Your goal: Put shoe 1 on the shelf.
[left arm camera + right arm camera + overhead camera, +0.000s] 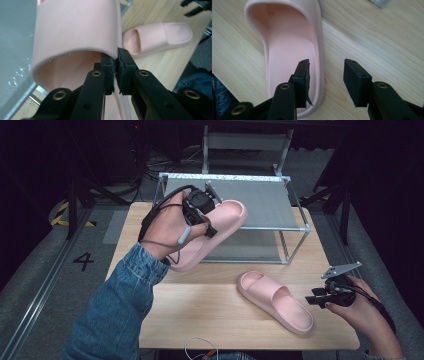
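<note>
Left gripper (115, 75) jaws pinch raised slipper (75, 30) strap; right gripper (325, 82) jaws wide beside table slipper (289, 50).

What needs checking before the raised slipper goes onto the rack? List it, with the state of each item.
1. Left gripper clamped on the strap edge of the raised slipper: ok.
2. Raised slipper clear of the table: ok.
3. Upper shelf of the rack free of things: ok.
4. Grip firm enough for the move: cannot tell.
5. Right gripper open, jaws astride the side rim of the second slipper, not pressing: ok.
6. Second slipper flat on the table: ok.
</note>
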`<move>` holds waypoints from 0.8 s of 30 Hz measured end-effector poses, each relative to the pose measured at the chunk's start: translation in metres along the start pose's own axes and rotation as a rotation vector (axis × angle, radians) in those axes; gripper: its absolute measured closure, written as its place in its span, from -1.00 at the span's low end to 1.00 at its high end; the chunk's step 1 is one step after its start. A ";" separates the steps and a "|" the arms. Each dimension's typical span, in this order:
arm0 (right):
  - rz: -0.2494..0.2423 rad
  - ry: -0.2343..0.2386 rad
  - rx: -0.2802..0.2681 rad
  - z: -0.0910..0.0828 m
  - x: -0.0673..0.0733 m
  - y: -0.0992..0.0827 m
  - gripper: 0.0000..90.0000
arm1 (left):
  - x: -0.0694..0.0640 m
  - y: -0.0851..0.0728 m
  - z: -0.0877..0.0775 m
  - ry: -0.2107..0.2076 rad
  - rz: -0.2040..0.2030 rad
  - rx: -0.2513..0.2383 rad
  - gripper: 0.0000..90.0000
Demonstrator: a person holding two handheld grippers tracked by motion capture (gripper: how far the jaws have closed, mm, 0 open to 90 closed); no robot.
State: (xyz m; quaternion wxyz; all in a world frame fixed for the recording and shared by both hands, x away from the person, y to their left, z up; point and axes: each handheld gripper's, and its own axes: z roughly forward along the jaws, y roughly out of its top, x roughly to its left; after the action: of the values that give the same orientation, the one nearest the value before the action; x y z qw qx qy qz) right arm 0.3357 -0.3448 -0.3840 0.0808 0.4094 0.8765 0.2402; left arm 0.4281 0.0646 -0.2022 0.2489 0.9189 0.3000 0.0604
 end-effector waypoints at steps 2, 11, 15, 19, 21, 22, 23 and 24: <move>0.004 -0.003 -0.004 -0.001 0.000 -0.002 0.27 | 0.005 0.006 0.003 0.016 -0.024 0.001 0.88; 0.004 0.000 -0.008 -0.002 -0.001 -0.003 0.27 | 0.026 0.026 0.016 0.059 -0.130 0.016 0.88; 0.006 0.004 -0.003 -0.001 0.000 -0.003 0.27 | 0.034 0.029 0.020 0.059 -0.168 0.025 0.88; 0.004 0.007 -0.004 0.000 0.000 -0.002 0.27 | 0.041 0.032 0.028 0.049 -0.183 0.038 0.88; 0.005 0.007 -0.002 0.001 0.000 -0.003 0.27 | 0.042 0.033 0.032 0.036 -0.182 0.046 0.88; 0.004 0.005 -0.001 0.001 0.000 -0.003 0.27 | 0.043 0.034 0.033 0.032 -0.180 0.053 0.89; 0.005 0.008 0.000 0.001 -0.001 -0.003 0.27 | 0.044 0.034 0.035 0.032 -0.178 0.046 0.89; 0.005 0.008 0.000 0.001 -0.001 -0.003 0.27 | 0.044 0.034 0.035 0.032 -0.178 0.046 0.88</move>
State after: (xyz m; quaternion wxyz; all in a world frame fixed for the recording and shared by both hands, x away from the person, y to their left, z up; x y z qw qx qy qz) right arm 0.3344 -0.3464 -0.3864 0.0769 0.4104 0.8758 0.2422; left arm 0.4912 0.0520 -0.2177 0.2270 0.8931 0.3857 0.0460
